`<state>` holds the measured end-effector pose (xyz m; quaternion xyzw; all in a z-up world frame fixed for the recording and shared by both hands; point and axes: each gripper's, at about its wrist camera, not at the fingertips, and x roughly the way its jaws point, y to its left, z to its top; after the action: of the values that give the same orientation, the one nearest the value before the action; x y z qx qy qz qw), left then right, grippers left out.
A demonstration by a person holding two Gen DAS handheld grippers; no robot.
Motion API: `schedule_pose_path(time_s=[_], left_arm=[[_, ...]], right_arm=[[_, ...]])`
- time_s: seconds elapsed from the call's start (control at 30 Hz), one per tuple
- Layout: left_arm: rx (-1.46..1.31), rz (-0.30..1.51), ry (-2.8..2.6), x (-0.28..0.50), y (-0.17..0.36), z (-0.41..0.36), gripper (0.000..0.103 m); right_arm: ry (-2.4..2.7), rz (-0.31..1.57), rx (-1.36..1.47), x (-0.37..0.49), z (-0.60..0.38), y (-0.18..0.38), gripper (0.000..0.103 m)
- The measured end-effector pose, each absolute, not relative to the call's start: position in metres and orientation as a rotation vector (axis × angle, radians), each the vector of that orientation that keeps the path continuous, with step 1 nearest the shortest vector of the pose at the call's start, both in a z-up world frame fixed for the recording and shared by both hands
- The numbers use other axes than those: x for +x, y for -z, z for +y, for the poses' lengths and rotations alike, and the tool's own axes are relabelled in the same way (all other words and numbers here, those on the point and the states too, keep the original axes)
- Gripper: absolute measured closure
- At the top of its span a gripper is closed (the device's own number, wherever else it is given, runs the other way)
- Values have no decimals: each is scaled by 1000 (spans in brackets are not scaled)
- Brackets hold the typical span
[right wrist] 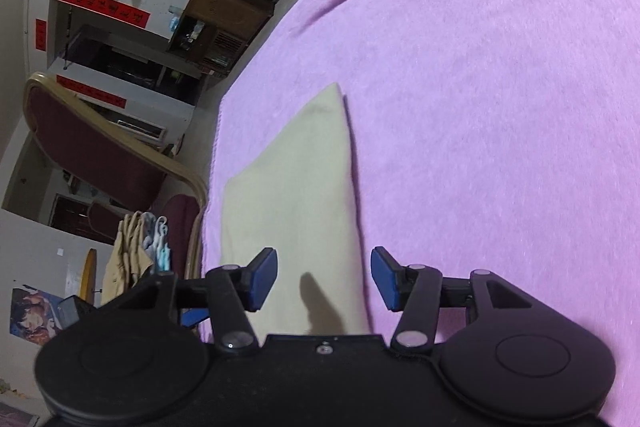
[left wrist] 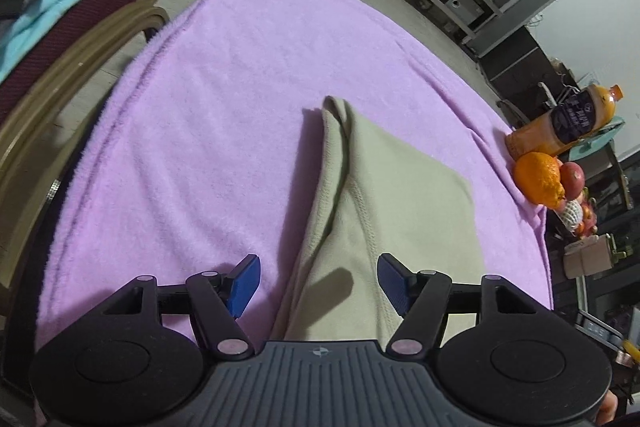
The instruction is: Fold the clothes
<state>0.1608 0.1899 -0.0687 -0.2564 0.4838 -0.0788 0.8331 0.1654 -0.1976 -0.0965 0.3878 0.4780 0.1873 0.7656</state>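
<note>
Lilac fleece (left wrist: 224, 115) covers the counter under us, soft and napped, with long shallow creases. We hold two hand-held grippers above it, each spread wide with nothing between its ribbed blue pads.

Straight ahead of the left gripper (left wrist: 318, 285), and running under it, lies a beige garment (left wrist: 400, 195). It is a matte knit, folded into a flat panel that narrows to a point at its far end, with a stitched seam and a rolled edge along its left side. Ahead of the right gripper (right wrist: 324, 279) the same garment (right wrist: 296, 195) reads as a smooth, pale wedge.

Whether more folds are due, we cannot tell.

We judge that pinching the loose rolled edge alone would drag layers apart. Fleece may also catch and lift with the cloth. Far right of the left gripper, an orange (left wrist: 538, 179) and a bottle (left wrist: 568, 125) sit at the counter's edge, and a tugged fleece could roll them off.
</note>
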Motion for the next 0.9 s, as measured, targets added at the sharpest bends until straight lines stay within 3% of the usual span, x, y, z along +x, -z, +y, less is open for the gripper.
schedule_pose_path(time_s=[0.23, 0.57, 0.6, 0.63, 0.73, 0.9], left_arm=[[-594, 1017, 246, 170, 78, 188, 43], [-586, 1033, 335, 187, 95, 171, 38], [-555, 1026, 315, 185, 92, 166, 45], [-521, 1018, 293, 183, 90, 161, 62], [-454, 988, 231, 175, 79, 147, 79], [-279, 906, 180, 148, 41, 112, 81]], right_arm=[[-451, 1088, 846, 181, -186, 111, 66], [-536, 1069, 948, 198, -182, 130, 62], [-539, 1056, 950, 197, -180, 130, 62], [-536, 1045, 935, 196, -178, 129, 63], [-490, 1014, 769, 190, -164, 114, 76], [-454, 958, 659, 159, -178, 72, 81]])
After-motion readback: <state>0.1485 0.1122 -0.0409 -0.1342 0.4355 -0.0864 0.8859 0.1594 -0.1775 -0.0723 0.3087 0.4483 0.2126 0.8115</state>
